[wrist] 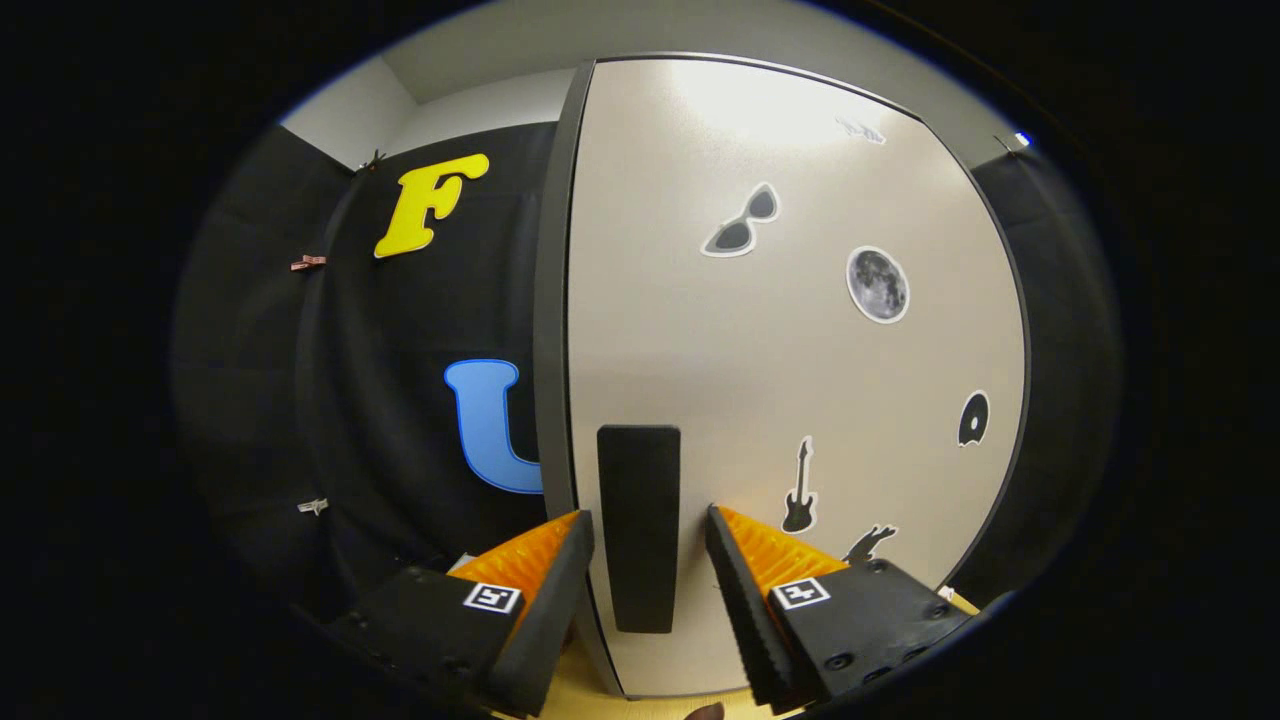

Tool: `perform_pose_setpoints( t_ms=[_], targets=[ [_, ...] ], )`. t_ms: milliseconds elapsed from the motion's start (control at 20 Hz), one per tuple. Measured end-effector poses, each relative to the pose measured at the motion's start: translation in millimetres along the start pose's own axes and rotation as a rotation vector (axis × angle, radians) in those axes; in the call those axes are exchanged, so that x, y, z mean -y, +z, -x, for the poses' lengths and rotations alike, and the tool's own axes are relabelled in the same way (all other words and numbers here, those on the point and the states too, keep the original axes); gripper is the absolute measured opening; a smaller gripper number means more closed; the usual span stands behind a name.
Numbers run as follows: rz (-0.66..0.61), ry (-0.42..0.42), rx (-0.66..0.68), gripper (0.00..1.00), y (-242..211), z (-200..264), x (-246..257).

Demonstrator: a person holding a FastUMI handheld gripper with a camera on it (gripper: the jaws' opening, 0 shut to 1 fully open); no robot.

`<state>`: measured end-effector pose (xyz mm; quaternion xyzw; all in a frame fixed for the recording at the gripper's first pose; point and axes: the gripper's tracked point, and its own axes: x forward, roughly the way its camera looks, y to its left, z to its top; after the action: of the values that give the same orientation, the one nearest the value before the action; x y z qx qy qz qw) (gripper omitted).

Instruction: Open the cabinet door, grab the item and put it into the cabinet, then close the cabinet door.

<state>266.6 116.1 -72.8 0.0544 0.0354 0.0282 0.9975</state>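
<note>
The cabinet door stands close in front of me, a pale panel with several small stickers on it. Its upright black handle sits near the door's left edge, which shows as a dark grey band. My gripper is open, and the handle stands between the two fingertips. The left fingertip is almost at the handle's side, while a small gap separates the right fingertip from it. I cannot tell whether the door is fully closed.
The booth's black cloth wall hangs to the left of the cabinet and continues on its right. A light wooden surface lies under the fingers at the cabinet's foot.
</note>
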Motion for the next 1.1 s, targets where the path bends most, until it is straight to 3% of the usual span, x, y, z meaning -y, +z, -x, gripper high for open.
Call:
perform_pose_setpoints(
  t_ms=[150,200,250,300,400,500,1100],
  targets=[
    [0.007,-0.038,0.011,0.64,2.4,1.4,2.7],
    [-0.013,-0.027,-0.009,0.52,-2.7,-0.7,-0.8],
    [-0.021,-0.040,-0.012,0.52,-5.5,-2.7,-0.4],
    [-0.008,-0.046,-0.013,0.36,-3.3,-1.6,-0.2],
    [0.059,-0.036,-0.023,0.25,-4.0,-1.9,-0.4],
    [0.046,-0.019,-0.041,0.19,-4.9,-0.3,-0.5],
    [0.004,0.067,-0.083,0.19,0.8,57.3,4.1]
  ],
)
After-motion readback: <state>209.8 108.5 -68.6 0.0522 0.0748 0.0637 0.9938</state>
